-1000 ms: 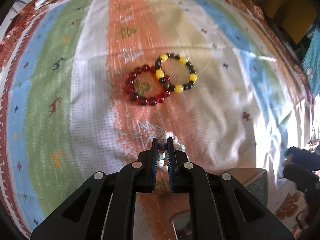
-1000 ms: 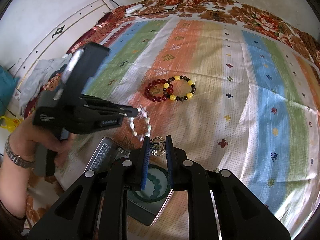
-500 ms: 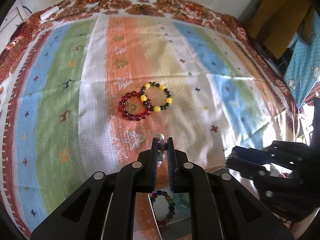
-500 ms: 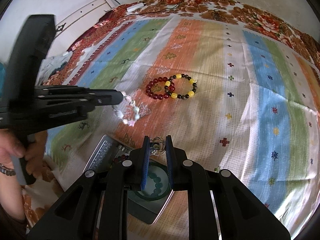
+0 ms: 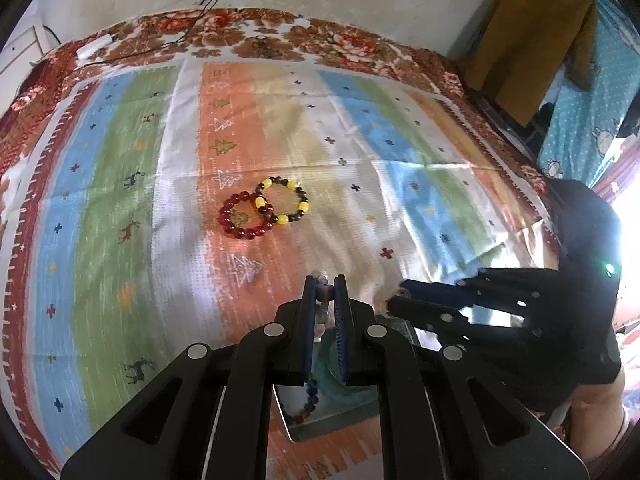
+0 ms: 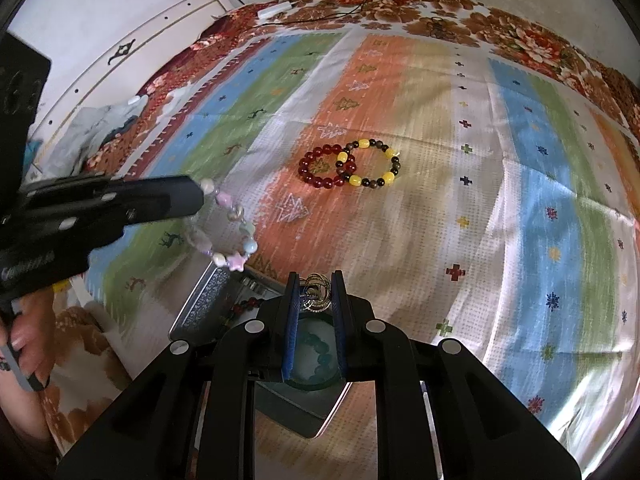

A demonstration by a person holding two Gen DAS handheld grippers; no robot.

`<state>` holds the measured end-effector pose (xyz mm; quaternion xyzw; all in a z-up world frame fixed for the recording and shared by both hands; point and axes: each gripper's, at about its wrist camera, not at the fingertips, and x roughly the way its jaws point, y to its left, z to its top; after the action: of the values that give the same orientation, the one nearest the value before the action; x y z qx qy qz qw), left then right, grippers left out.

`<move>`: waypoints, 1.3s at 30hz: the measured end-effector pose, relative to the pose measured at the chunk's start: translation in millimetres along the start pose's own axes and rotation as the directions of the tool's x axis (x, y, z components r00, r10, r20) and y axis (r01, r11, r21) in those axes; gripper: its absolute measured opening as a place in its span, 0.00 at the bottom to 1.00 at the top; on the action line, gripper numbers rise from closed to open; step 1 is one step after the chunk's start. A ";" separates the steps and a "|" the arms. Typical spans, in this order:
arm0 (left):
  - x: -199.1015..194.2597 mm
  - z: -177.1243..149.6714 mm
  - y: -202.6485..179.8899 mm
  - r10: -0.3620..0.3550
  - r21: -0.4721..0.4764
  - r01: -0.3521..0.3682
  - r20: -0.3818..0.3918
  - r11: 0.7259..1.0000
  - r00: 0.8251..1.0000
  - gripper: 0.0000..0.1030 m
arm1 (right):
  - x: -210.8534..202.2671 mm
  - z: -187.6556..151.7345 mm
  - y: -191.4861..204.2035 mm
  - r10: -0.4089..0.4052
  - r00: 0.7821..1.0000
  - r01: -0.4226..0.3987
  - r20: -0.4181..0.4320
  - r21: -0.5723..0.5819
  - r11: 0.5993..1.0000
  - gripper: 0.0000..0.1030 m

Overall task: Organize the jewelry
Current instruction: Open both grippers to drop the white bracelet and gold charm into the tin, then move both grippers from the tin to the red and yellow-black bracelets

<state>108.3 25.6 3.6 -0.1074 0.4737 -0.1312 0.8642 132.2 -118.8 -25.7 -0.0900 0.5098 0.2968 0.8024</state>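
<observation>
Left of centre in the right wrist view, the left gripper, clamped on the pastel bracelet, has carried it above the tin; right gripper apparently pinches gold rings.

On the striped bed cover lie a red bracelet, an overlapping yellow-and-dark bracelet, and a tin.

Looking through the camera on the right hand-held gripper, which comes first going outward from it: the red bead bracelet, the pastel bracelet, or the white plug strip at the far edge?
1. Pastel bracelet, hanging from the left hand-held gripper, left of the right hand-held gripper.
2. Red bead bracelet, lying mid-cloth ahead.
3. White plug strip, at the far edge.
</observation>
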 end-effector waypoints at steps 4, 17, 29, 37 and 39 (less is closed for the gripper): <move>-4.2 -11.1 -4.1 -0.006 0.008 0.006 0.002 1.000 1.000 0.08 | -2.2 -3.7 3.7 0.000 1.000 0.000 0.004 -0.003 1.000 0.16; -3.5 -39.4 -4.1 -0.017 0.000 0.017 -0.028 1.000 0.999 0.09 | 1.9 -21.2 12.7 0.080 0.995 -0.081 -0.056 -0.009 0.997 0.26; 6.4 -25.3 39.0 0.166 -0.118 -0.163 0.016 0.980 0.986 0.32 | 3.4 -12.3 -0.4 0.023 1.000 -0.022 -0.021 0.042 0.999 0.49; 24.2 -4.5 56.9 0.257 -0.142 -0.253 0.006 0.957 0.966 0.41 | 6.9 8.9 -10.6 -0.005 1.000 0.003 0.022 0.077 0.997 0.49; 28.2 -1.4 57.4 0.273 -0.132 -0.271 0.002 0.954 0.962 0.46 | 8.8 12.6 -12.5 -0.020 0.999 0.017 0.031 0.080 0.997 0.49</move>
<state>128.8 70.3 -37.2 -0.0989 0.4829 0.0213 0.8698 151.6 -119.8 -29.5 -0.0580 0.5077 0.2703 0.8160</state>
